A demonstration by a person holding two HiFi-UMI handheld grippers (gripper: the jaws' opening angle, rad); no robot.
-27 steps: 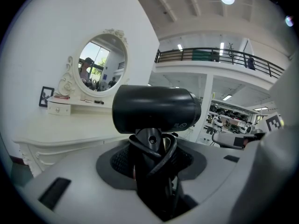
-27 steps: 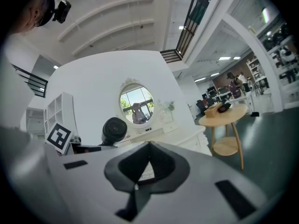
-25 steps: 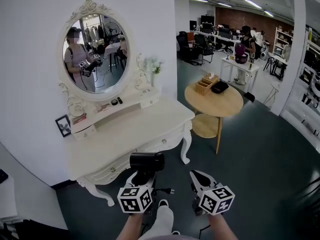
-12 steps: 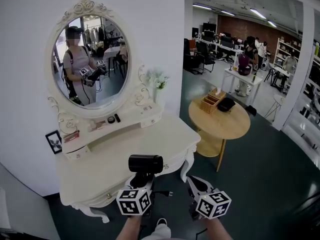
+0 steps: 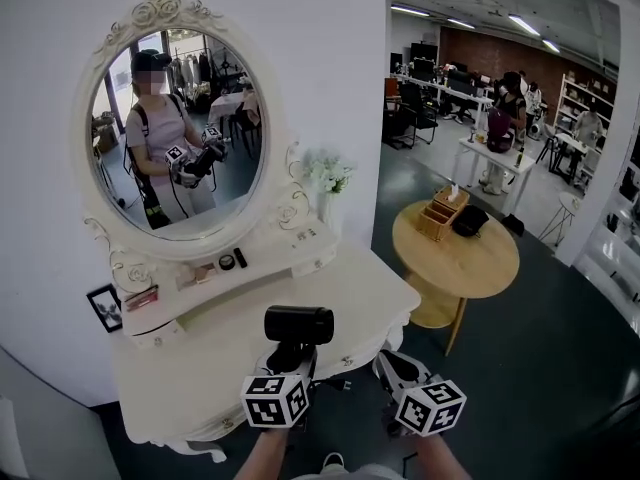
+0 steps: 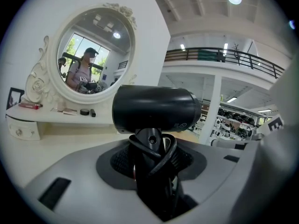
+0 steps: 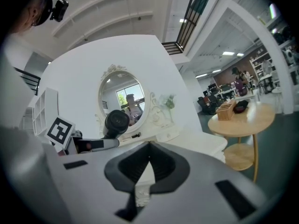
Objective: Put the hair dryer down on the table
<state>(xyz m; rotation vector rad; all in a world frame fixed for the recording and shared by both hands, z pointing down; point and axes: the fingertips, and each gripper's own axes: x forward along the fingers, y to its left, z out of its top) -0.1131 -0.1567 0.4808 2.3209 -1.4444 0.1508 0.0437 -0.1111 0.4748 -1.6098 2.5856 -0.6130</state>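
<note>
We stand before a white dressing table [image 5: 310, 286] whose bare top runs from nine o'clock to twelve o'clock of our hands, set against a white wall [image 5: 320, 58]. At eleven o'clock an oval mirror [image 5: 175, 133] in a carved frame shows the person with both tools. Below it a raised shelf [image 5: 270, 261] carries a small round black item [image 5: 227, 262], a short black stick [image 5: 240, 257] just beside it, and a flat reddish thing [image 5: 141, 296] toward nine o'clock. A small picture frame [image 5: 104, 306] leans at the shelf's far left end, and white flowers [image 5: 328, 172] stand at twelve o'clock. The floor [image 5: 540, 368] is dark, and an open office with desks and people fills one o'clock. At two o'clock is a round wooden table [image 5: 480, 268] with a lower shelf [image 5: 432, 313]. On it sits a wooden box [image 5: 441, 219] with open compartments whose contents we cannot make out, and a black bag [image 5: 470, 219] touches its three o'clock side. The hair dryer [image 5: 297, 324] is not on the table. It stands upright over the front edge with its cord wound round the handle, and the jaws of the left gripper [image 5: 288, 360] are clamped on that handle. The right gripper [image 5: 386, 363], at three o'clock of it, has its jaws closed tip to tip on nothing.
</note>
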